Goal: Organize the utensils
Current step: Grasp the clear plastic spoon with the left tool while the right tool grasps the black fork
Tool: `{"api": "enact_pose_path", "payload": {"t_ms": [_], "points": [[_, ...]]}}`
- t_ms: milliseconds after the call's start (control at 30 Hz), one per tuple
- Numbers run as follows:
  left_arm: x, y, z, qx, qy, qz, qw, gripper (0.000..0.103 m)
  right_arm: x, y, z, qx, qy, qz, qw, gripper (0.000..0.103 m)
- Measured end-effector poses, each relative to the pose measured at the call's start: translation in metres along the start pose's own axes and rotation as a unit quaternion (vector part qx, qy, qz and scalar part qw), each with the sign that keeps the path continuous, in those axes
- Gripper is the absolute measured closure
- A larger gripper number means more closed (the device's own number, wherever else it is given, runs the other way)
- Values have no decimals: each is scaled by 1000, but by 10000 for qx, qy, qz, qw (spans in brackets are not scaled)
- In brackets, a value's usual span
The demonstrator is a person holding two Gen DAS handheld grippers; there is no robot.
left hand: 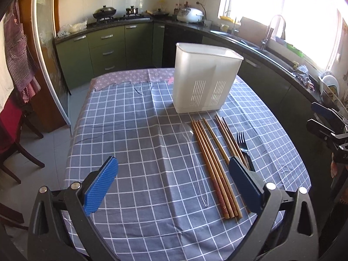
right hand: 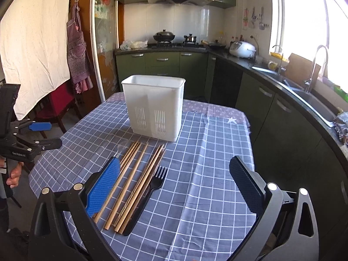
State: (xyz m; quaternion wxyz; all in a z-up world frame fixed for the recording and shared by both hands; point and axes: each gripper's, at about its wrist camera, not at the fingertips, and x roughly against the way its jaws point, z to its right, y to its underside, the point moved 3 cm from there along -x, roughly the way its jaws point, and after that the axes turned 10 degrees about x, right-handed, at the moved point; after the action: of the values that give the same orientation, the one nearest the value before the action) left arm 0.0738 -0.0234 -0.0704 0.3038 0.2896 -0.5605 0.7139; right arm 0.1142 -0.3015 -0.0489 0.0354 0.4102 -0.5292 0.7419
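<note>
A white plastic utensil holder (left hand: 205, 78) (right hand: 155, 106) stands upright on the checked tablecloth. In front of it lie a clear plastic spoon (left hand: 193, 158), several wooden chopsticks (left hand: 214, 165) (right hand: 132, 182) and a black plastic fork (left hand: 244, 148) (right hand: 150, 193), side by side. My left gripper (left hand: 173, 184) is open and empty, above the cloth just left of the utensils. My right gripper (right hand: 176, 187) is open and empty, above the cloth just right of the fork. The spoon is mostly hidden behind my left finger in the right wrist view.
The table (left hand: 121, 130) carries a blue-grey checked cloth over a purple one. Green kitchen cabinets (right hand: 163, 65) and a counter with a sink (right hand: 304, 91) run behind and to the right. A dark red chair (left hand: 13, 134) stands left of the table.
</note>
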Motion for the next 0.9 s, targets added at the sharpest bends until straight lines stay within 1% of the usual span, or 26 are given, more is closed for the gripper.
{"api": "enact_pose_path", "payload": {"t_ms": [67,133,200,233,267,300,333,367,400,467,533,600,633,667,700,767,900], "points": [[-17,-1,5,-42,-16,-308,9995,6,-16,0,4,-52,-202,-379,9991,4],[-33,-1,12,-90,-47,-581,9983,8,-29,0,7,5,-292,-545,9981,4],[-47,-1,17,-109,-40,-875,9961,23,-37,-1,13,-72,-302,-717,9969,4],[-55,-1,19,-70,-20,-1031,9946,33,-42,0,17,-146,-383,-822,9958,4],[-61,-1,20,-31,5,-1165,9932,39,-47,1,21,-249,-526,-945,9938,4],[-67,-1,22,-1,12,-1289,9917,43,-51,1,24,-376,-651,-1042,9917,4],[-73,-2,24,11,11,-1391,9903,50,-53,2,28,-495,-717,-1117,9899,4],[-79,-2,26,17,7,-1475,9891,52,-57,3,33,-588,-746,-1193,9883,6],[-83,-3,28,29,3,-1533,9882,52,-60,4,35,-636,-764,-1253,9871,10],[-92,-7,31,63,-40,-1642,9864,62,-64,5,39,-715,-852,-1299,9853,16],[-101,-11,34,136,-44,-1746,9845,63,-66,7,42,-819,-1008,-1379,9819,23],[-109,-15,35,192,-69,-1806,9834,63,-69,8,44,-842,-997,-1430,9811,36],[-114,-16,36,204,-88,-1850,9825,64,-70,9,44,-814,-957,-1454,9814,39],[-118,-18,37,227,-131,-1879,9818,69,-71,9,44,-790,-927,-1480,9815,45],[-121,-19,37,237,-182,-1896,9814,70,-72,10,44,-795,-933,-1499,9811,53],[-129,-23,37,247,-264,-1906,9810,72,-75,13,45,-793,-940,-1571,9799,62],[-143,-27,37,320,-376,-1987,9788,76,-76,15,45,-698,-826,-1635,9806,70]]}}
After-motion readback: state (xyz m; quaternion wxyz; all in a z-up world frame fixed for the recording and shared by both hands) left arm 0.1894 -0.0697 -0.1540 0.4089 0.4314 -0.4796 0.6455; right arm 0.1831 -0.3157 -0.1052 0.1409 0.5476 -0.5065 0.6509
